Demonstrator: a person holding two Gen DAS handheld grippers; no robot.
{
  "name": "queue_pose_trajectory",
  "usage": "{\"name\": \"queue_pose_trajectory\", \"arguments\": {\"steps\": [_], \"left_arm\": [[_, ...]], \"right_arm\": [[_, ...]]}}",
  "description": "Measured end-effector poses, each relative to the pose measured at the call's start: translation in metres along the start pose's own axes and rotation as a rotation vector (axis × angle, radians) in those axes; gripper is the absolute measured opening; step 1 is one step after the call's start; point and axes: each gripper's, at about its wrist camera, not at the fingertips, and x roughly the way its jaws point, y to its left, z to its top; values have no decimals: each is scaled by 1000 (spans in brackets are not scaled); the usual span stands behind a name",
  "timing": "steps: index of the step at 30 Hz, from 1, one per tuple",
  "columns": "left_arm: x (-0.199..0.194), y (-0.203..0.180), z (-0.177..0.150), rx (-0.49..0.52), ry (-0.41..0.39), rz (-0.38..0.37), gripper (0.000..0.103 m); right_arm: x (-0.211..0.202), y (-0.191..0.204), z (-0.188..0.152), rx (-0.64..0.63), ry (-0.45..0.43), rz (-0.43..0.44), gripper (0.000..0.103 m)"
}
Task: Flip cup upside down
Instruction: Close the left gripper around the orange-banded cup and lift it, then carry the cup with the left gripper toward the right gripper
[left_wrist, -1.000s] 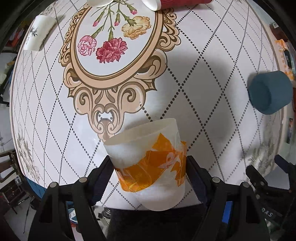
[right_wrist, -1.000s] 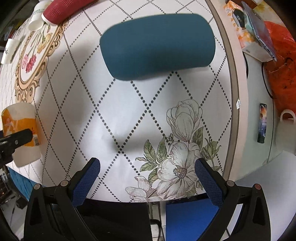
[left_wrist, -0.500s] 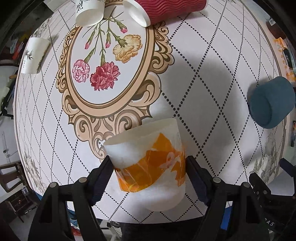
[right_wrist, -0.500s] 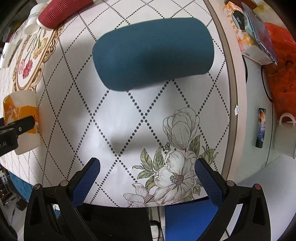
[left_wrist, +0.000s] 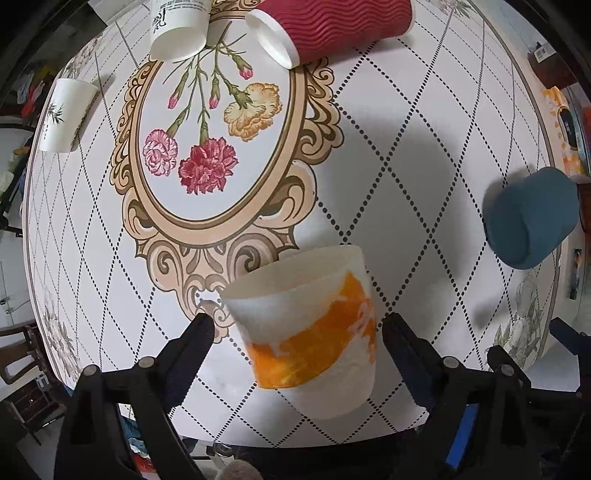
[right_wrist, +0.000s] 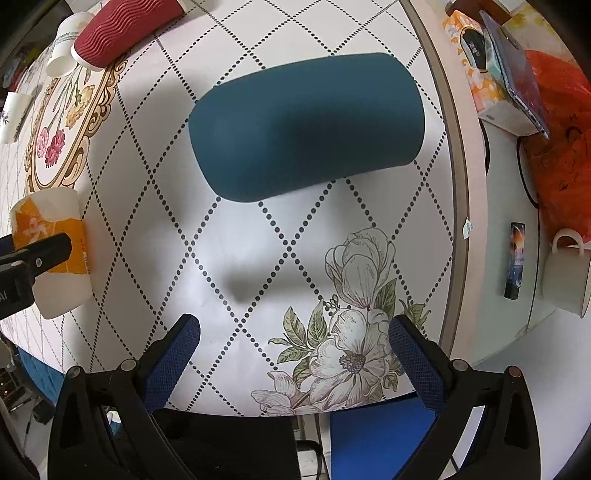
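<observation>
1. Closest in: the left gripper (left_wrist: 295, 330) has its jaws spread on either side of the orange-and-white cup (left_wrist: 306, 325), with a visible gap on both sides, so it looks released rather than gripping. The cup is between the fingers, near the front edge of the table (left_wrist: 406, 177), wide end pointing away from the camera. Can't tell if it's fully resting on the table or tipped.
2. The right gripper (right_wrist: 293, 341) hangs wide open over the flower print, holding nothing.
3. Just past it is the dark teal cup (right_wrist: 306, 125), lying on its side, well apart from the orange one.
4. Far side: a red ribbed cup (left_wrist: 332, 27) on its side and two white paper cups (left_wrist: 179, 27) (left_wrist: 66, 110).
5. My guess for doing this well: if the orange cup isn't rim-down yet, re-grab mid-body, don't crush the thin paper wall, roll the wrist, and set the rim flat before letting go.
</observation>
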Motion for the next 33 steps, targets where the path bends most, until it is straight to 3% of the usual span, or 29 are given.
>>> {"name": "queue_pose_trajectory", "arguments": {"steps": [9, 16, 22, 33], "left_arm": [[-10, 28, -2, -43, -11, -36, 93], [-53, 63, -14, -112, -78, -86, 93], [-83, 103, -38, -194, -134, -60, 93], [-66, 164, -91, -333, -125, -20, 93]], "right_arm": [[-13, 8, 3, 10, -14, -4, 103], [-30, 16, -4, 16, -30, 14, 103], [-60, 38, -13, -9, -64, 81, 103], [-98, 108, -20, -122, -106, 146, 103]]}}
